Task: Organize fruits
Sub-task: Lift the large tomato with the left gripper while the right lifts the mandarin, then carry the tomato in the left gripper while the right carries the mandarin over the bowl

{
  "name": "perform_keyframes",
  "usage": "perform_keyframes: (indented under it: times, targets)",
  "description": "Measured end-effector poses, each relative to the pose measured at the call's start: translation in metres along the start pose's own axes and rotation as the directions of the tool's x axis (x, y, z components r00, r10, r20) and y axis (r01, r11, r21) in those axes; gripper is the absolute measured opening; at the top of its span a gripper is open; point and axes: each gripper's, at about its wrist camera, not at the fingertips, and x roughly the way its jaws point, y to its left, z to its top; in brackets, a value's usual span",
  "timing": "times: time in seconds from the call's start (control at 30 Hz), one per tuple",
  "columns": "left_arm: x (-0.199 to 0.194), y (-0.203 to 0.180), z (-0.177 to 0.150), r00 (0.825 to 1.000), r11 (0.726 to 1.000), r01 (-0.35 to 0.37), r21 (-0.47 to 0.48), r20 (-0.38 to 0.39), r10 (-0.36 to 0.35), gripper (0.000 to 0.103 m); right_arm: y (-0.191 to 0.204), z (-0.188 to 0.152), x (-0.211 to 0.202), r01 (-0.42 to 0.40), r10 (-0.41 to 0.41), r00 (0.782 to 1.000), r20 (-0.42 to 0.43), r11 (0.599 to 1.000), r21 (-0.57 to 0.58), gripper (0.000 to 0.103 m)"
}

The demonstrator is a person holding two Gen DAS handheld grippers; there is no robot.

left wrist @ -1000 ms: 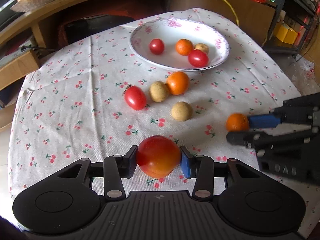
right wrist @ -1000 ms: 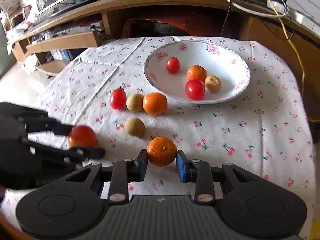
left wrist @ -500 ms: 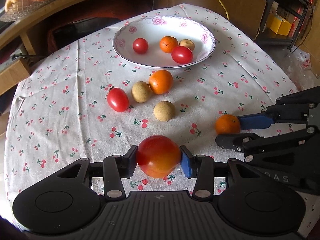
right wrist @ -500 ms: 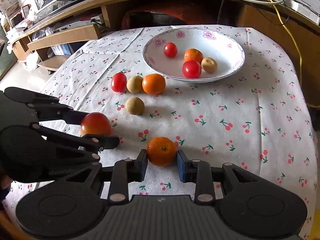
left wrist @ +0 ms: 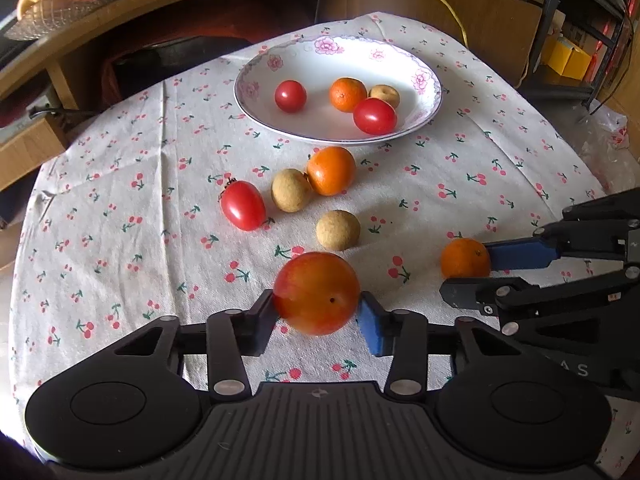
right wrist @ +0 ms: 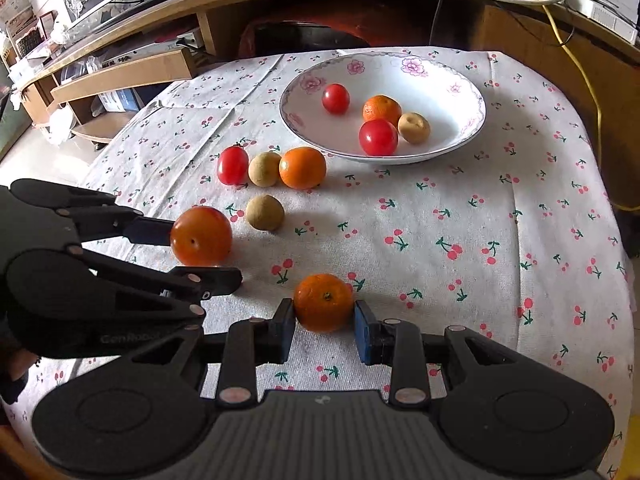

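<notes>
While both grippers hang over the cherry-print tablecloth [left wrist: 120,184], each has a fruit clamped between its pads. The left gripper [left wrist: 318,312] is partly closed around a large red-orange tomato [left wrist: 317,293], its jaws having just closed a touch further with the tomato between them. The right gripper [right wrist: 324,322] is closed narrowly on a small orange [right wrist: 323,302], both pads pressing its sides.

Taking the white flowered bowl [right wrist: 460,80] as landmark: inside it lie two small red tomatoes, one orange and one tan round fruit. Just in front of the bowl's near rim, on the cloth, sits a row of three: a red tomato [right wrist: 232,165], a tan fruit [right wrist: 264,169] and a bigger orange [right wrist: 303,167], the last two touching. Another tan fruit [right wrist: 264,212] lies alone a little nearer than that row. The held tomato is nearer than the bowl and to its left, close to the lone tan fruit; the held orange is nearest of all, well apart from the bowl.
</notes>
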Motion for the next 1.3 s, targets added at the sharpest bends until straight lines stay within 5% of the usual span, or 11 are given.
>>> perform_keyframes:
  times: [0.9, 1.3]
  targets:
    - [0.003, 0.001, 0.004, 0.999, 0.999, 0.03, -0.032, 0.026, -0.029, 0.051, 0.0, 0.0, 0.0, 0.008, -0.008, 1.0, -0.002, 1.0, 0.003, 0.031]
    - [-0.019, -0.001, 0.021, 0.995, 0.998, 0.034, -0.048, 0.094, -0.03, 0.051, -0.004, 0.014, -0.023, 0.029, -0.03, 0.996, 0.079, 0.999, 0.02, 0.031]
